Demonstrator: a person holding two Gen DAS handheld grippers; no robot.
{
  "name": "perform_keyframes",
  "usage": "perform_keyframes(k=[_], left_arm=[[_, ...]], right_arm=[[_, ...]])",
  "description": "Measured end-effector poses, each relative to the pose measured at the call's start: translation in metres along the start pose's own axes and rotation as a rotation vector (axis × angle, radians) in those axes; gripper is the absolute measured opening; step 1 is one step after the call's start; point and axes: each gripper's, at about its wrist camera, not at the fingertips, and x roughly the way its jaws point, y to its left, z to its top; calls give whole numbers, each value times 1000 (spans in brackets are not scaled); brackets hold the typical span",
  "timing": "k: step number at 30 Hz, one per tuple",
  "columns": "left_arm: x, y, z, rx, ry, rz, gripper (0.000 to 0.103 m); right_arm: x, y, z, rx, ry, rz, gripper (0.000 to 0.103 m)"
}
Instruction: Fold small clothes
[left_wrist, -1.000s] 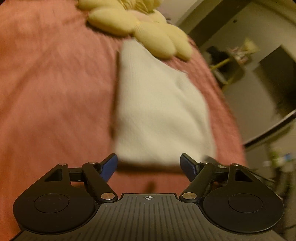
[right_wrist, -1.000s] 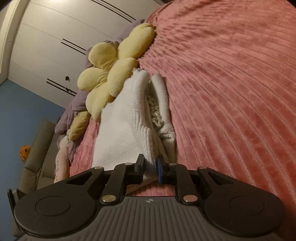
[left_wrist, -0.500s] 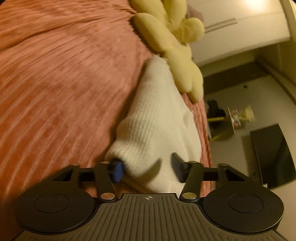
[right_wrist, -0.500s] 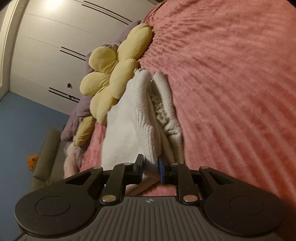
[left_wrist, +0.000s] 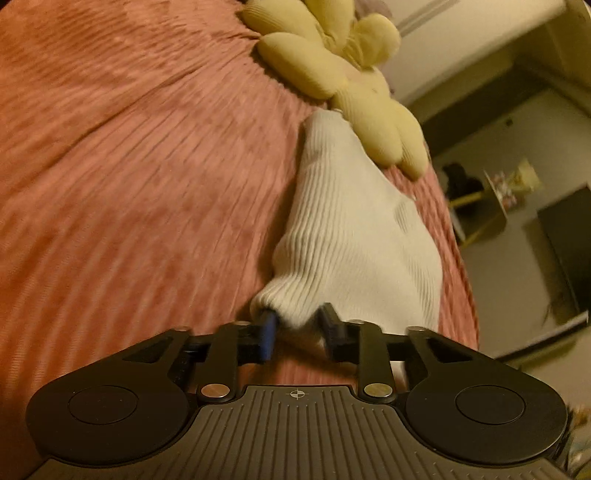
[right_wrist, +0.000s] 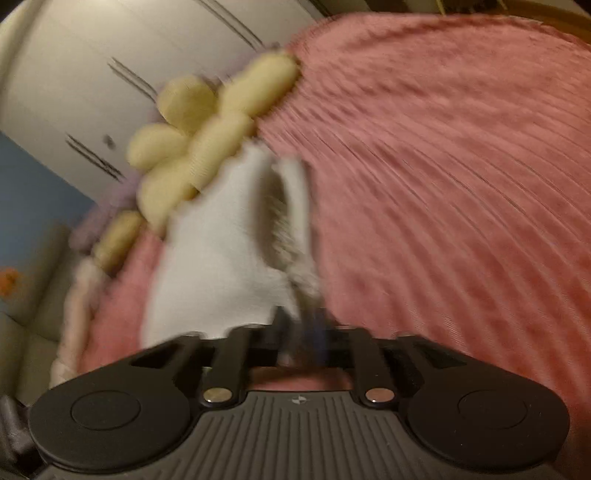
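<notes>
Garment (left_wrist: 354, 229) on bedspread (left_wrist: 147, 184), touching cushion (left_wrist: 369, 99).

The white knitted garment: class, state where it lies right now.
The white knitted garment lies on the pink bedspread, its far end beside the yellow flower cushion, its near end between both claws.

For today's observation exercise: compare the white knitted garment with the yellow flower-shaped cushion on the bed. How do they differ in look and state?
1. The white knitted garment is pale and finely ribbed, a flat limp cloth; the yellow flower-shaped cushion is plump, with rounded petals.
2. The garment's near edge sits between the fingers of the left tool and the right tool; nothing holds the cushion.

Both lie on the pink bedspread, meeting at the garment's far end.
</notes>
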Motion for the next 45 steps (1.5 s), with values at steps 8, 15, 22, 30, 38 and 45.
perform_keyframes(k=[8, 15, 22, 30, 38, 45], left_arm=[[-12, -49, 28, 300, -248, 93, 71], [53, -61, 24, 446, -217, 262, 65], [62, -32, 9, 459, -270, 187, 82], [49, -69, 59, 440, -304, 185, 80], [136, -90, 105, 398, -166, 314, 83], [158, -83, 95, 439, -149, 343, 93]], right_arm=[[-13, 62, 12, -347, -212, -145, 31], [64, 127, 4, -741, -284, -226, 16], [87, 100, -18, -928, -341, -312, 13], [70, 129, 18, -797, -308, -255, 16], [141, 139, 70, -751, -194, -319, 18], [157, 119, 65, -781, -251, -306, 25]])
